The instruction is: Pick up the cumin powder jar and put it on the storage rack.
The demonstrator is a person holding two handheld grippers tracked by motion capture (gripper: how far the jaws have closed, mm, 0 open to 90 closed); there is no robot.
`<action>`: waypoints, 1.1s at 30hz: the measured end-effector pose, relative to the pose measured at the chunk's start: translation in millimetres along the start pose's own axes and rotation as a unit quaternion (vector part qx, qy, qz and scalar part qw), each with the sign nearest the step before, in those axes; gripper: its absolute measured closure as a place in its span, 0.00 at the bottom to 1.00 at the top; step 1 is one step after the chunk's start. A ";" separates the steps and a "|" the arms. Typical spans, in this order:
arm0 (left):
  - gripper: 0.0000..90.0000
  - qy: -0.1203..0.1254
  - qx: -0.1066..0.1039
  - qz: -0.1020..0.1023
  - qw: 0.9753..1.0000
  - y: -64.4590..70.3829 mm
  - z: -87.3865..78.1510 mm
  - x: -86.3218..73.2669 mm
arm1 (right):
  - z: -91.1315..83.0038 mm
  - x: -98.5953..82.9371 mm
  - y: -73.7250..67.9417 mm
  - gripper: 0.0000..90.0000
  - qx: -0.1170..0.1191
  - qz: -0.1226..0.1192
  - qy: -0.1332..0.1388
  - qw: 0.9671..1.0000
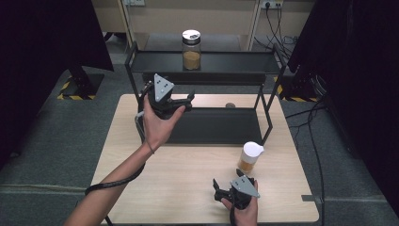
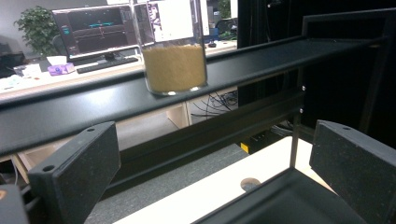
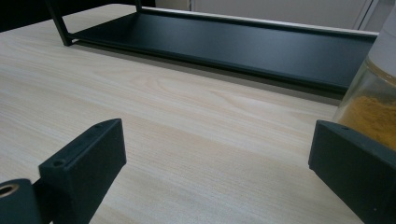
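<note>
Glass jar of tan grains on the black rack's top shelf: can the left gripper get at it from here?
Probably yes. The left gripper is open and raised toward the glass jar of tan grains, which stands alone on the black top shelf, with nothing between the jaws and it.

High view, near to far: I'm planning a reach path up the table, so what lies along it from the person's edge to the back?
Right gripper → white-lidded jar on the table → lower shelf → left gripper → jar on the top shelf.
</note>
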State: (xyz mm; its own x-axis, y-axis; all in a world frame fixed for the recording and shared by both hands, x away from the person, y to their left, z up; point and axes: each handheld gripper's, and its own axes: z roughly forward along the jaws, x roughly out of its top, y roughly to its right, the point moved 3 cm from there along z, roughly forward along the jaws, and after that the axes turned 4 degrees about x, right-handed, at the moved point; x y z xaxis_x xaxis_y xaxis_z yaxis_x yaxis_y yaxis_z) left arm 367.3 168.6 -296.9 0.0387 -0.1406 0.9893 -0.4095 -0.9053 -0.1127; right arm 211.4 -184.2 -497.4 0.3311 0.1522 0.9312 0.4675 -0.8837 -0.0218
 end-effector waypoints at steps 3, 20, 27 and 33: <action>0.01 -0.002 -0.005 0.005 1.000 1.9 -5.2 -5.8 | 0.0 0.0 -0.1 0.05 0.000 0.000 0.000 1.000; 0.01 -0.036 -0.022 -0.001 0.999 12.3 -18.0 -58.8 | 0.1 -0.1 -0.6 0.05 -0.001 -0.003 0.000 1.000; 0.01 -0.042 -0.032 -0.001 0.999 17.7 -32.4 -83.6 | 0.2 -0.2 -1.0 0.05 -0.002 -0.003 0.001 1.000; 0.01 -0.068 -0.034 -0.007 0.997 19.1 -38.7 -113.3 | 0.1 -0.1 -1.4 0.05 -0.003 -0.005 0.000 1.000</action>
State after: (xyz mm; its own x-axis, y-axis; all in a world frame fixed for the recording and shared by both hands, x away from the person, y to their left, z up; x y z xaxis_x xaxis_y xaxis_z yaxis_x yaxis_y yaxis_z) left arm 319.9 182.8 -407.5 0.1669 -0.1847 0.9685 -0.4690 -0.8789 -0.0868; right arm 210.8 -183.0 -497.5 0.3262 0.1620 0.9313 0.4670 -0.8842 -0.0097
